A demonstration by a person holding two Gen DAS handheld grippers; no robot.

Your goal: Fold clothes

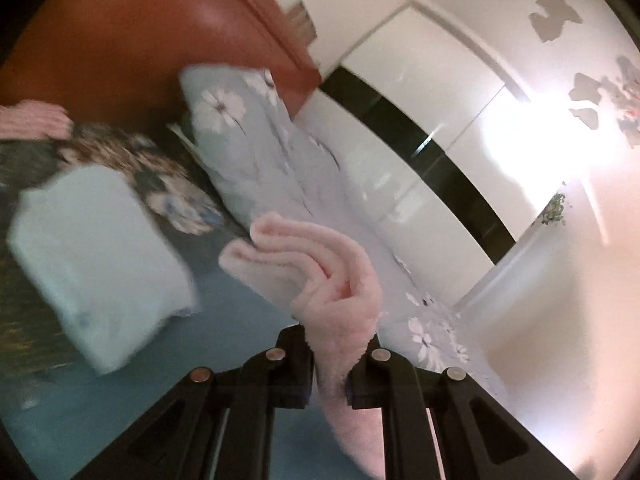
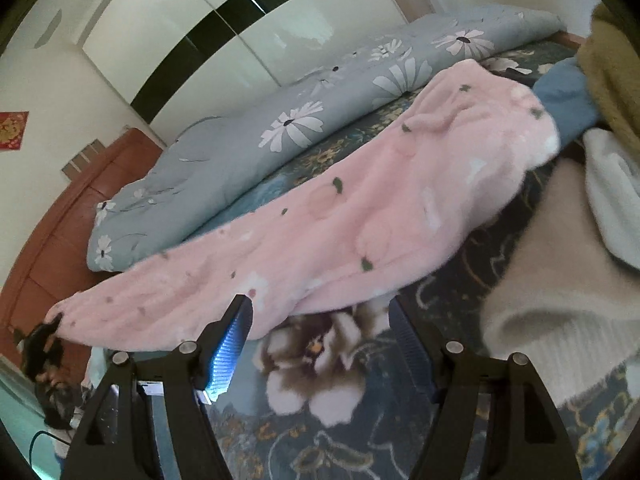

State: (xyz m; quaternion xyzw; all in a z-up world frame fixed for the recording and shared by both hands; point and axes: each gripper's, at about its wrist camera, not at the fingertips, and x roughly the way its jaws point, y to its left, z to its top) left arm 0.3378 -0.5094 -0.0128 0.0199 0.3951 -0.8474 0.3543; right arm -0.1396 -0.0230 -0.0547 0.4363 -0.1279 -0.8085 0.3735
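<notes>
A pink fleece garment [image 2: 360, 216] with small flowers and leaves stretches across the bed, lifted at its far left end. My left gripper [image 1: 330, 364] is shut on a bunched edge of this pink garment [image 1: 320, 280], which folds up between its black fingers. In the right wrist view that left gripper [image 2: 48, 332] shows small at the garment's far end. My right gripper [image 2: 320, 320] is open just in front of the garment's near edge, over the dark floral bedsheet [image 2: 320, 380], with nothing between its fingers.
A grey-blue daisy quilt [image 2: 248, 148] lies rolled along the far side of the bed. Cream [image 2: 552, 280], white [image 2: 616, 200], blue [image 2: 568, 104] and mustard [image 2: 612, 60] clothes pile at the right. A folded pale blue item [image 1: 96, 264] lies near the brown headboard [image 1: 140, 40]. White wardrobe doors [image 2: 240, 20] stand behind.
</notes>
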